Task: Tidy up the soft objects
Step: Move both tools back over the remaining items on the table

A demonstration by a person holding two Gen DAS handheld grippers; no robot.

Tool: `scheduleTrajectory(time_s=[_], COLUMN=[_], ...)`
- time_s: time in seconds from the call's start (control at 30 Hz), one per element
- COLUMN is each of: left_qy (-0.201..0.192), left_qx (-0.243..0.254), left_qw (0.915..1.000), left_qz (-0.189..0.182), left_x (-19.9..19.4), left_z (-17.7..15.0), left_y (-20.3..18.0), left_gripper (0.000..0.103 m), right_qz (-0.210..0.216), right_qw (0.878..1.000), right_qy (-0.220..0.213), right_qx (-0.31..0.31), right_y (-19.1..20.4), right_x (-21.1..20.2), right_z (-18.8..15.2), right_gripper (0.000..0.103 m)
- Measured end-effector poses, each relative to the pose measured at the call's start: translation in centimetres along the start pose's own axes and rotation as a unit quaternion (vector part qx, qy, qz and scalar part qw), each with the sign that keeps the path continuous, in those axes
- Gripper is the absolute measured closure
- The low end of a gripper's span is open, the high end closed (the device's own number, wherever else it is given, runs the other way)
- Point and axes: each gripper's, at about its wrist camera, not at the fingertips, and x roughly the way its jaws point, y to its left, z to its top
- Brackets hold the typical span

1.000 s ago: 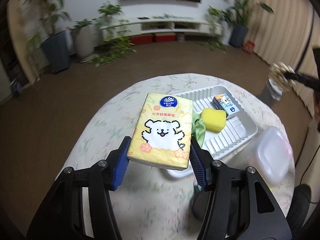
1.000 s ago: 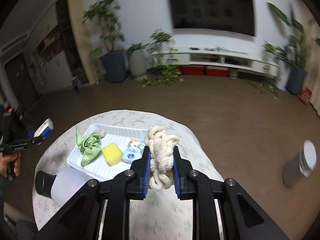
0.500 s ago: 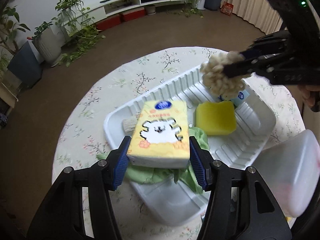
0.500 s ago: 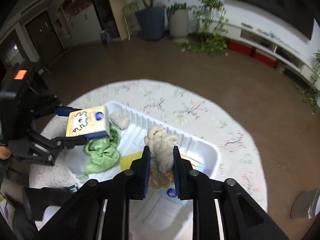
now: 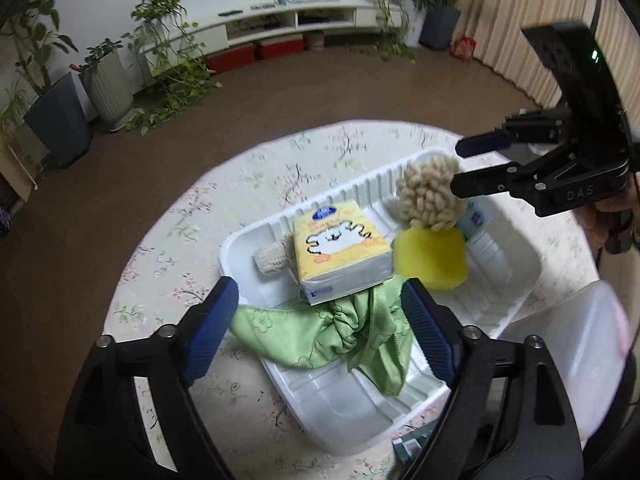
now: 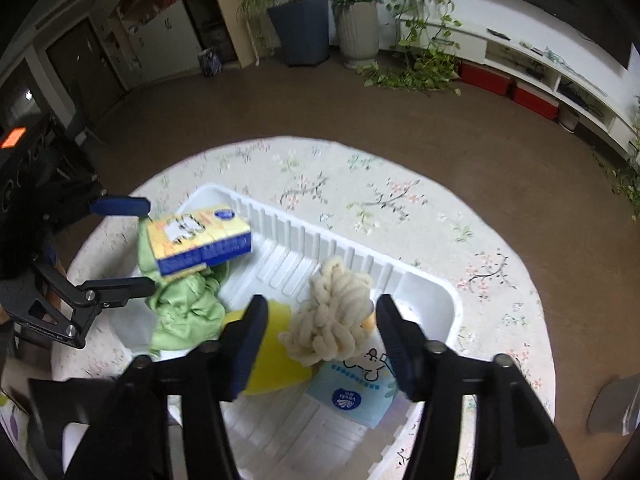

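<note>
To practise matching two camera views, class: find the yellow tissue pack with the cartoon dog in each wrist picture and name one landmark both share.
Left wrist: yellow tissue pack at centre, resting on the green cloth.
Right wrist: pack at upper left, beside the left gripper.
Shared landmark: the white tray, whose ribbed wall shows in both.

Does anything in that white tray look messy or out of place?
Yes: the green cloth lies crumpled and spills over the white tray's rim onto the table, and the yellow tissue pack sits tilted on it.
</note>
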Motion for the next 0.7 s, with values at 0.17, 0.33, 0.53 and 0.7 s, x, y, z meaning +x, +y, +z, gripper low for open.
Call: scheduleTrajectory(time_s=[0.17,0.33,0.53,0.7], left_qy=[-0.037,-0.087,-0.151,-0.17], left_qx=[-0.032,-0.048,-0.064,-0.066], left_qw=[0.9988,0.9949,0.9862,0.9832], left_qz=[-0.004,0.017,0.019,0.012], left_x=[-3.9,-9.2,-15.5,-17.7], left_z=[-0.8,-4.4,-11.5,-17.8], left_y=[0.6,-0.6,-4.7,-10.7], left_gripper=[0.008,0.0,0.0,0.0], right_qz=[0.004,0.016,0.023,0.002], right_qw=[0.999,0.993,0.982,0.977], right_qy=[-0.028,-0.086,-0.152,-0.177], right_qx=[0.026,0.072,0.113,0.115], right_y=[-1.0,-2.7,-2.6,1.0], right_x=[-3.0,-8.6,-15.7,-19.3], right_z=[-0.6,-3.9,-12.0,-20.1], right_gripper=[0.034,0.024,0.008,0.004])
